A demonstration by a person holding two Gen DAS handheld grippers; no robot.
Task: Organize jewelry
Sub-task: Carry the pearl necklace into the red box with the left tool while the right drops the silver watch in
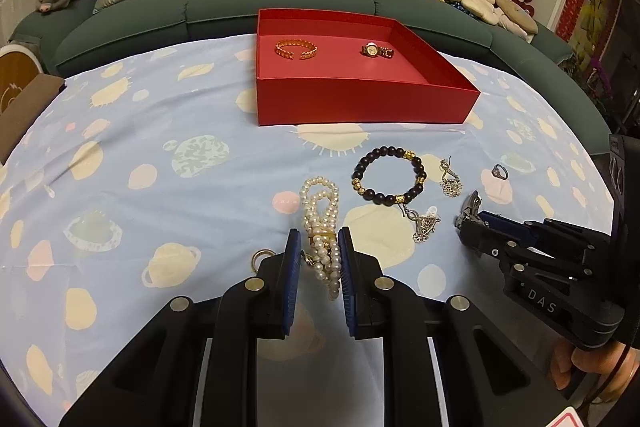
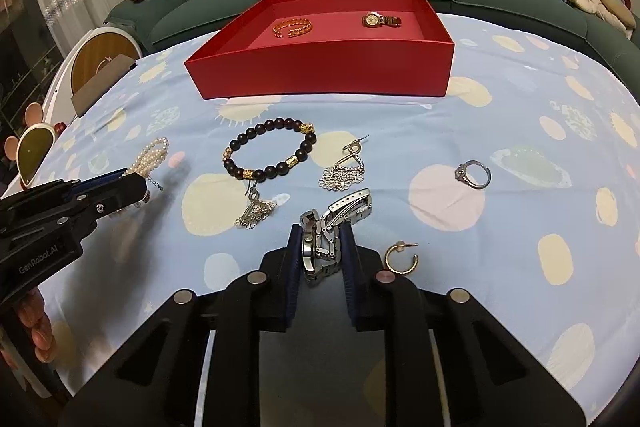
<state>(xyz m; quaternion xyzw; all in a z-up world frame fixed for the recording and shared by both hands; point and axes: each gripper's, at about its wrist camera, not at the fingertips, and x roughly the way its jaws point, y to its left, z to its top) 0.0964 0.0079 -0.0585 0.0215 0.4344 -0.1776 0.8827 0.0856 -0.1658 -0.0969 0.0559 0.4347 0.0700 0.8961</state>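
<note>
My left gripper point(image 1: 319, 251) is shut on a pearl necklace point(image 1: 320, 215) that lies on the patterned cloth. My right gripper point(image 2: 322, 247) is shut on a silver watch point(image 2: 332, 227); it shows at the right of the left wrist view point(image 1: 470, 213). A red box point(image 1: 360, 103) at the far side holds a gold bangle point(image 1: 296, 49) and a gold watch point(image 1: 376, 50). A dark bead bracelet point(image 1: 388, 173), two silver earrings point(image 1: 450, 181) point(image 1: 424, 225) and a silver ring point(image 1: 500, 171) lie between the box and the grippers.
A gold hoop earring point(image 2: 402, 258) lies just right of my right gripper, another gold hoop point(image 1: 261, 259) just left of my left gripper. A green sofa point(image 1: 224, 7) with cushions runs behind the table. A brown box point(image 1: 24, 107) sits at the left edge.
</note>
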